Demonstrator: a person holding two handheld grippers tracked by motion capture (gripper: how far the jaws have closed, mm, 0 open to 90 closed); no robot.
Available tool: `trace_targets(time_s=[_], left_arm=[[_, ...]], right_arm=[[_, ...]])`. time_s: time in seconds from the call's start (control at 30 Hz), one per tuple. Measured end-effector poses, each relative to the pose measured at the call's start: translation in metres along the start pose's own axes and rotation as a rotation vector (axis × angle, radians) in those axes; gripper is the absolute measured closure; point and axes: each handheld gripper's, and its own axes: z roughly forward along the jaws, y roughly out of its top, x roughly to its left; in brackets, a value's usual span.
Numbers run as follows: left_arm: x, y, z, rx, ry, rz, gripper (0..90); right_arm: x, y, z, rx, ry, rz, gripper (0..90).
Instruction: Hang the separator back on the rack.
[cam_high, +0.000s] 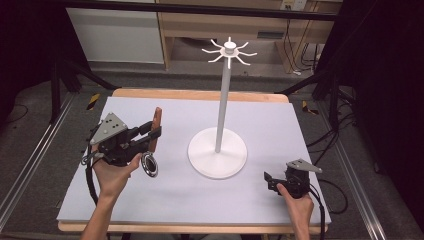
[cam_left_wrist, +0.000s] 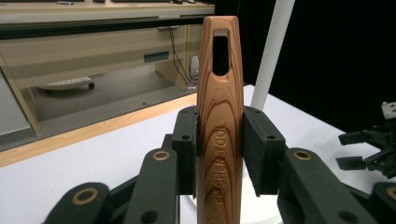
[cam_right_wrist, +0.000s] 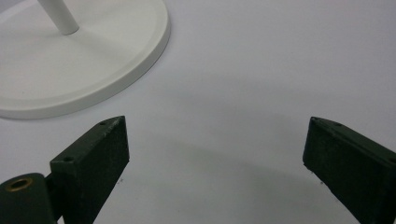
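Utensil: a wooden-handled kitchen tool (cam_left_wrist: 219, 121) stands upright in the left gripper (cam_high: 152, 132), its metal ring-shaped head (cam_high: 149, 165) hanging just above the grey mat (cam_high: 165, 200).
Handle: stamped "KITCHEN TOOL", long axis vertical, with a slotted hanging hole (cam_left_wrist: 221, 52) at the top end, well clear of the pads.
Left gripper: pads (cam_left_wrist: 254, 149) pressed on both flat sides of the handle about mid-length, holding it firmly.
Rack: a white hanging stand (cam_high: 223, 100) rises from a round base (cam_high: 217, 152) at mid-table; its crown of hooks (cam_high: 229, 51) sits far higher than the tool.
Key relation: the stand lies to the right of the held tool and just beyond it; the slot must climb to hook height, so the likely next move is up and across with the handle kept upright.
Right gripper (cam_high: 270, 180): fingers (cam_right_wrist: 93, 158) spread wide with nothing between them, low over the mat near the base's right edge.
Nearer hand: the right sits closer to the base, but the left carries the tool.
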Motion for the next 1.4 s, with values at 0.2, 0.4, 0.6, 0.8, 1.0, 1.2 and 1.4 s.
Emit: trace_targets(time_s=[0.2, 0.4, 0.6, 0.8, 1.0, 1.2, 1.4], left_arm=[[0.003, 0.009, 0.000, -0.018, -0.006, -0.006, 67.4], [0.002, 0.020, 0.002, -0.039, -0.012, -0.007, 67.4], [-0.002, 0.033, 0.004, -0.065, -0.014, 0.000, 67.3], [-0.004, 0.043, 0.007, -0.081, -0.026, -0.004, 67.3], [-0.007, 0.052, 0.010, -0.089, -0.031, 0.001, 67.4], [-0.011, 0.059, 0.012, -0.101, -0.036, 0.005, 67.4], [-0.016, 0.068, 0.014, -0.105, -0.035, 0.019, 67.3]], right_arm=[[0.000, 0.000, 0.000, -0.002, 0.001, 0.001, 7.6], [0.000, 0.001, 0.000, -0.005, -0.006, -0.003, 7.6], [0.001, 0.000, 0.000, -0.001, 0.001, -0.005, 7.6], [0.001, 0.000, 0.000, -0.001, 0.001, -0.004, 7.6], [0.001, 0.000, 0.000, 0.000, 0.001, -0.001, 7.6], [0.001, 0.000, 0.000, -0.002, -0.003, -0.002, 7.6], [0.001, 0.000, 0.001, 0.001, 0.001, -0.001, 7.6]])
